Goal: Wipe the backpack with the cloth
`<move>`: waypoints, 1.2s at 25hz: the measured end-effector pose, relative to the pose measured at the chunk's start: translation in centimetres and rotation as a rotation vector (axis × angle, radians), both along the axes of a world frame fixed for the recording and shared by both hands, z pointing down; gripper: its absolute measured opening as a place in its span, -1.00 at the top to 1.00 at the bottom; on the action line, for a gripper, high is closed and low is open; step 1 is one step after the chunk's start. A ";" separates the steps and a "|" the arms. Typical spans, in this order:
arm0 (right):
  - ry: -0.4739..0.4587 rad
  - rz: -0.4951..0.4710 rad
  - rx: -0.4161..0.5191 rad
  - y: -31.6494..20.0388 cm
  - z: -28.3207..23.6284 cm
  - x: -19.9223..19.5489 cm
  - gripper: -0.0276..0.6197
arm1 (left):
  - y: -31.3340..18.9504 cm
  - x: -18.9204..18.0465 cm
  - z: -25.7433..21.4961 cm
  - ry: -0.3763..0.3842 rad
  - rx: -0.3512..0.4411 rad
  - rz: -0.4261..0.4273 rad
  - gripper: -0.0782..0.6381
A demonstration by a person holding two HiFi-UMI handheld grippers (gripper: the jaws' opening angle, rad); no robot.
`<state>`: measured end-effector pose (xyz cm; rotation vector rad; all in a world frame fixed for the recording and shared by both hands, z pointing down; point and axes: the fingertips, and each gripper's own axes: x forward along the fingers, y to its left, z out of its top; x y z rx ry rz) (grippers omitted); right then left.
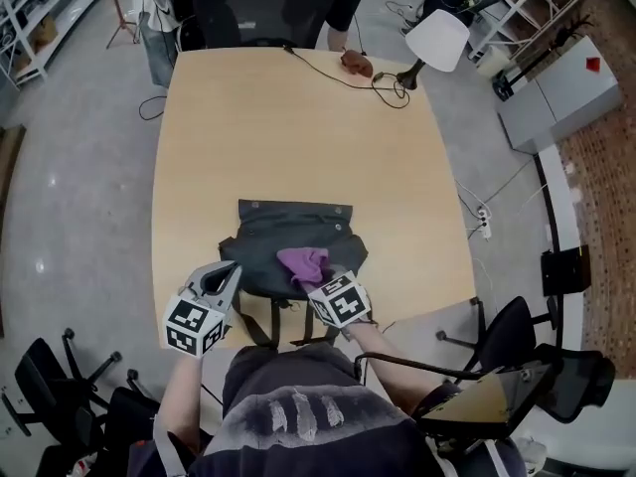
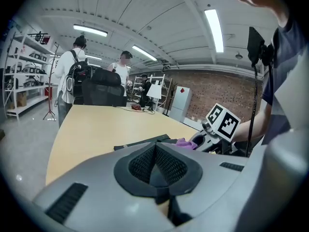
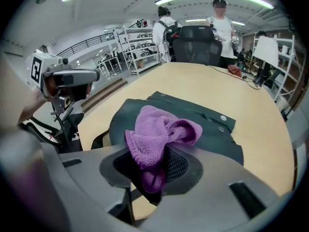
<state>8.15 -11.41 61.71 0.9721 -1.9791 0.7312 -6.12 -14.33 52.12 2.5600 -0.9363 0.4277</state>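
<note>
A dark grey backpack (image 1: 294, 235) lies flat near the front edge of the wooden table (image 1: 288, 127). A purple cloth (image 1: 303, 263) rests on its lower middle, and my right gripper (image 1: 320, 279) is shut on it. In the right gripper view the cloth (image 3: 159, 132) bunches out of the right gripper (image 3: 157, 161) above the backpack (image 3: 207, 124). My left gripper (image 1: 227, 278) hovers at the backpack's left edge. Seen in its own view, the left gripper (image 2: 155, 152) is shut on nothing, with the backpack (image 2: 145, 142) and the cloth (image 2: 185, 142) beyond.
A black office chair (image 1: 263, 13) stands at the table's far end, with people standing behind it. A cable and a brown object (image 1: 356, 63) lie on the far part of the table beside a white lamp (image 1: 437, 40). More chairs (image 1: 512, 338) stand at my right.
</note>
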 end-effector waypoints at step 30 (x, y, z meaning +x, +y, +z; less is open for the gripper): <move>-0.574 -0.042 -0.307 -5.5 -1.3 -17.0 0.57 | -2.1 -10.1 0.7 -0.073 -0.029 -0.235 0.76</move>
